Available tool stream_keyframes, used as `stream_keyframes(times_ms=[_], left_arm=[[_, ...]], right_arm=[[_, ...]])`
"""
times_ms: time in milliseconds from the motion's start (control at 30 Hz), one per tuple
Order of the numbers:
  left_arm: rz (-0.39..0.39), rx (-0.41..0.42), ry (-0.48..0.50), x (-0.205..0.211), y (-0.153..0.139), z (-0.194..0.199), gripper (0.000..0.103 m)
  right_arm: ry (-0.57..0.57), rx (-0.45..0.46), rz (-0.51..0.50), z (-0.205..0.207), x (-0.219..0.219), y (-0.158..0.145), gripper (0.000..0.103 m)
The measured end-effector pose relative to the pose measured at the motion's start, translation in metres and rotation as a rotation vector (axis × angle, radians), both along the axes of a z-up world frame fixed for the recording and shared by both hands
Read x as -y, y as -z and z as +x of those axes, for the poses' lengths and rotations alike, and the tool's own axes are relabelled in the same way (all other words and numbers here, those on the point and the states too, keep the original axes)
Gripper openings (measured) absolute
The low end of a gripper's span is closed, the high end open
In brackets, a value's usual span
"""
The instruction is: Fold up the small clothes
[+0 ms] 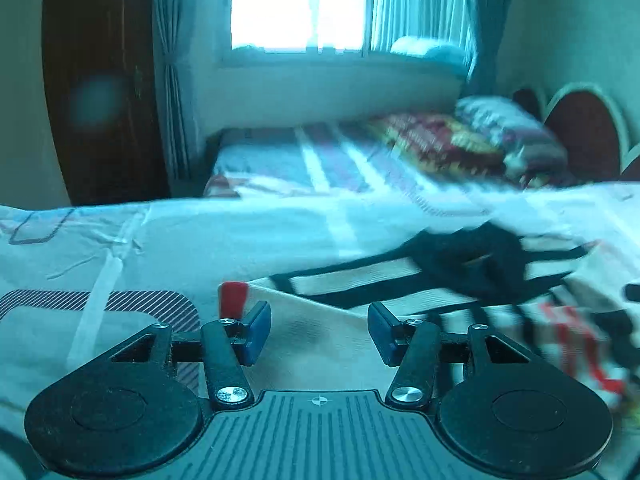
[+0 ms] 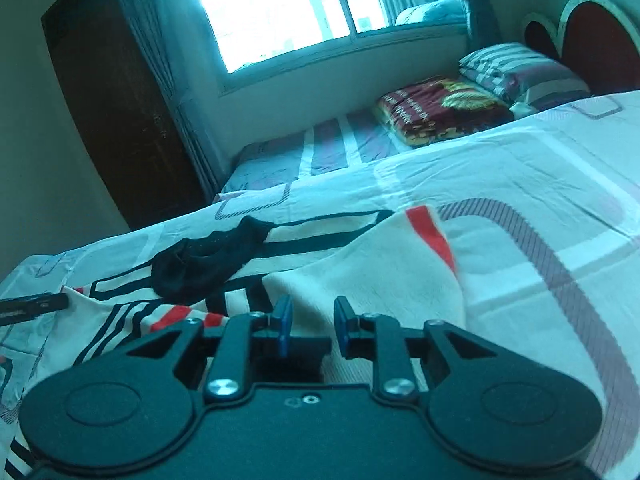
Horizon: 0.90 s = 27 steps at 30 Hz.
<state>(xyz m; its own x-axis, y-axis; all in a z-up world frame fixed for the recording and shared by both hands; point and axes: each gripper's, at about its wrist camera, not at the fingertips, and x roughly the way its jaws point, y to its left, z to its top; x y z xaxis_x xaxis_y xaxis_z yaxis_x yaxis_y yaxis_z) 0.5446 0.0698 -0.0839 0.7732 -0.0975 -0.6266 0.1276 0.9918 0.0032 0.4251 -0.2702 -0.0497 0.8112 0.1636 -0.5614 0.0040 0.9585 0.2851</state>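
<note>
A cream garment with dark stripes and red patches (image 1: 336,320) lies spread on the bed. A small black garment (image 1: 472,264) lies crumpled on top of it. My left gripper (image 1: 319,328) is open and empty, low over the cream garment's near corner. In the right wrist view the cream garment (image 2: 372,268) has a folded-over flap with a red corner, and the black garment (image 2: 204,260) lies to its left. My right gripper (image 2: 312,322) is open with a narrow gap, just over the cream flap, holding nothing.
The bed sheet (image 2: 520,184) is white with grey and striped patterns. A folded patterned blanket (image 2: 440,110) and striped pillow (image 2: 520,72) lie near the red headboard (image 2: 592,40). A dark wardrobe (image 2: 120,112) and a window (image 2: 272,8) stand beyond. A dark object (image 2: 36,304) lies at left.
</note>
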Motion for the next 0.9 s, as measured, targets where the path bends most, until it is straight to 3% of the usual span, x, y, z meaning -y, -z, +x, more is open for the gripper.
stream_keyframes(times_ms=[33,67,233,333,433,533,600,667,733,800,900], left_arm=[[0.01,-0.048,-0.015,-0.004,0.011,0.011,0.054],[0.002,-0.082,-0.019,-0.011,0.023,0.018,0.061],[0.07,-0.05,-0.03,-0.005,0.025,0.015,0.076],[0.11,0.01,-0.027,0.0,0.012,0.006,0.075],[0.091,0.061,0.046,0.009,0.001,-0.006,0.075],[0.152,-0.003,0.061,0.022,0.018,0.007,0.075],[0.136,-0.021,0.011,0.016,0.027,0.011,0.09],[0.132,-0.028,-0.031,0.015,0.018,0.006,0.091],[0.097,0.042,0.008,0.027,0.003,-0.018,0.091],[0.05,0.072,0.042,0.049,-0.006,-0.035,0.091],[0.015,0.083,0.108,0.09,-0.006,-0.044,0.091]], right_arm=[[-0.015,-0.008,-0.004,0.005,-0.001,0.003,0.024],[-0.033,-0.021,-0.008,0.009,-0.002,0.006,0.024],[-0.032,-0.04,-0.013,0.013,0.005,0.016,0.021],[-0.025,0.0,0.018,0.004,0.014,0.008,0.026],[-0.081,0.033,0.04,0.0,0.014,0.003,0.027],[-0.186,-0.004,0.042,0.005,0.003,0.009,0.024],[-0.201,-0.054,-0.009,0.012,-0.004,0.019,0.018],[-0.168,-0.053,-0.019,0.013,-0.003,0.017,0.016],[-0.147,-0.018,-0.023,0.006,-0.006,0.005,0.024],[-0.191,0.029,-0.008,0.002,-0.019,-0.002,0.024],[-0.274,0.016,0.019,0.01,-0.048,0.0,0.023]])
